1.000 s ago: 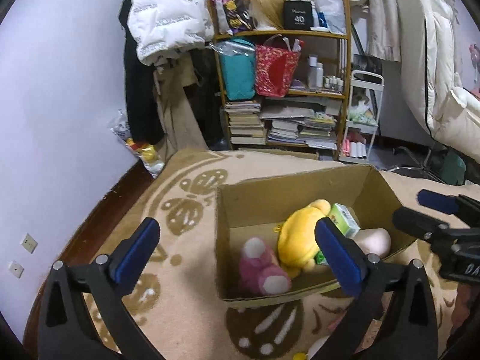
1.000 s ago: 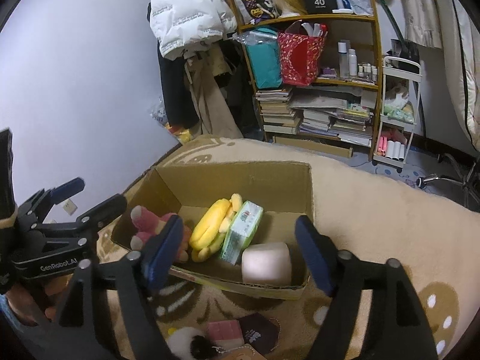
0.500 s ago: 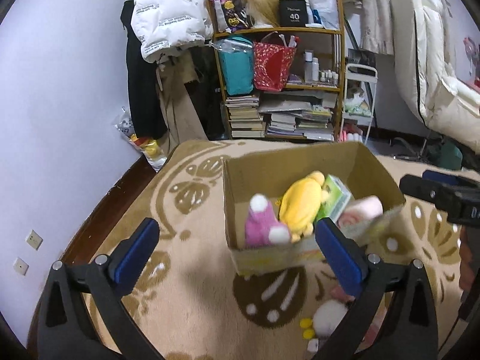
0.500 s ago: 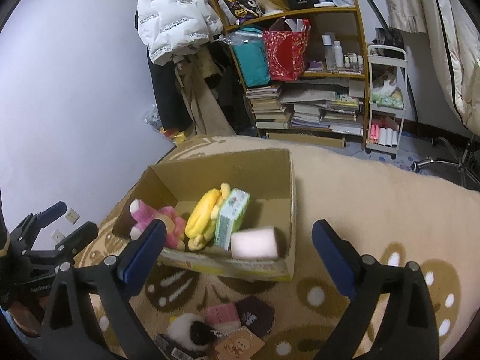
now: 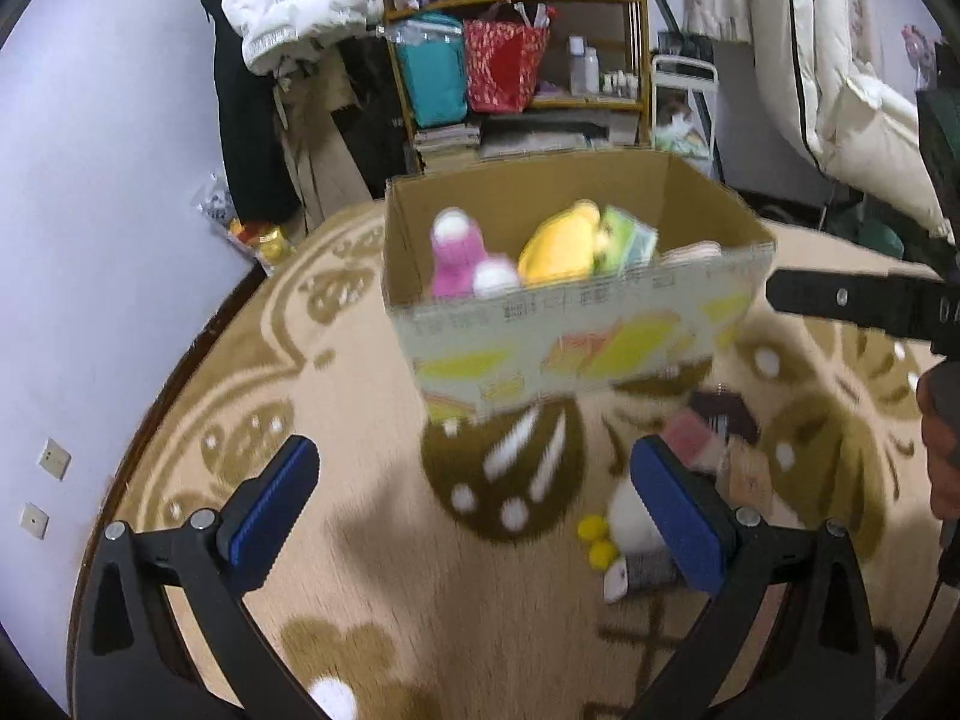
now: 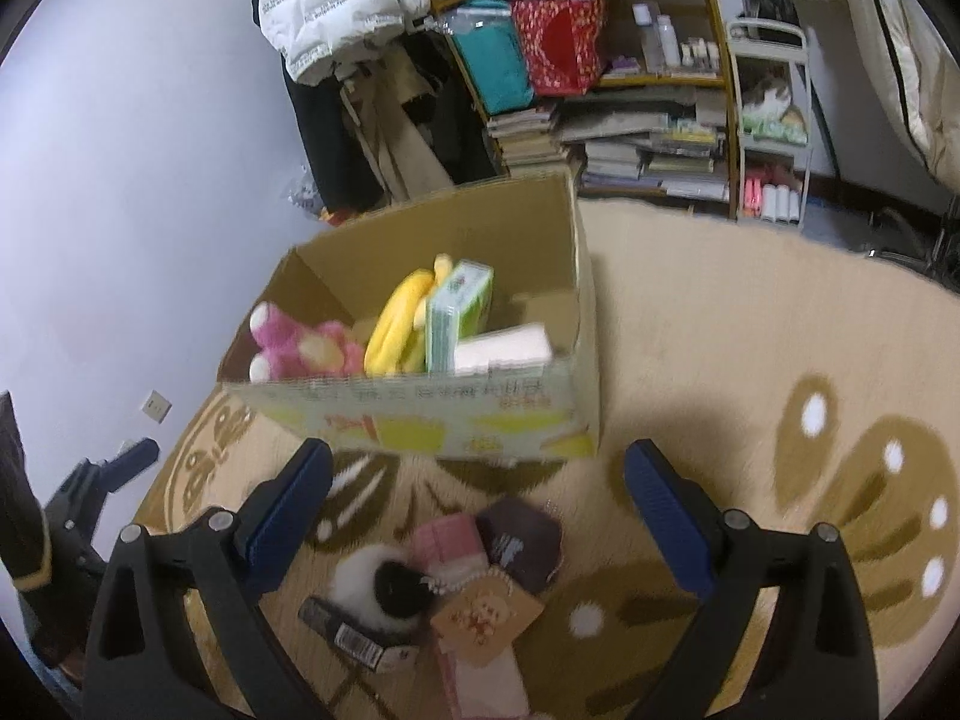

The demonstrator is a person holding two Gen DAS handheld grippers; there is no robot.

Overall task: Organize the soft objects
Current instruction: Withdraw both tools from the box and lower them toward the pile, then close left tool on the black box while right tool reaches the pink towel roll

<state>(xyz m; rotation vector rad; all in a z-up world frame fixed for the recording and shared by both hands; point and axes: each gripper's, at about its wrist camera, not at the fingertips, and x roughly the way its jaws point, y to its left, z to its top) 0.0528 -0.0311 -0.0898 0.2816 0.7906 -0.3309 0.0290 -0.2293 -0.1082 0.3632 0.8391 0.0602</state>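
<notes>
Retreat from the cardboard box [image 5: 576,324] marks the left-wrist view: a second ago the camera looked down into the box from close above, whereas now its printed front wall is seen from lower and farther back, and more of the patterned rug [image 5: 372,396] shows in the foreground. The left gripper [image 5: 474,516] has its blue-padded fingers [image 5: 273,507] wide apart with nothing between them. Inside the box lie a pink plush toy [image 5: 459,255], a yellow plush toy [image 5: 561,249] and a green packet [image 5: 624,240]. A small pile of loose soft items [image 5: 654,516], blurred, lies on the rug just in front of the box, partly behind the right-hand finger. In the right-wrist view the same withdrawal appears: the box [image 6: 456,420] now sits higher in frame, and the pile, a white-and-black fluffy toy [image 6: 384,585], a pink pad [image 6: 447,543] and a dark pouch [image 6: 522,540], lies directly ahead of the right gripper [image 6: 477,516], whose fingers have spread to full width and are empty. Taken together, a deposit into the box appears complete, and both grippers seem to be descending toward the remaining pile for the next pick.
</notes>
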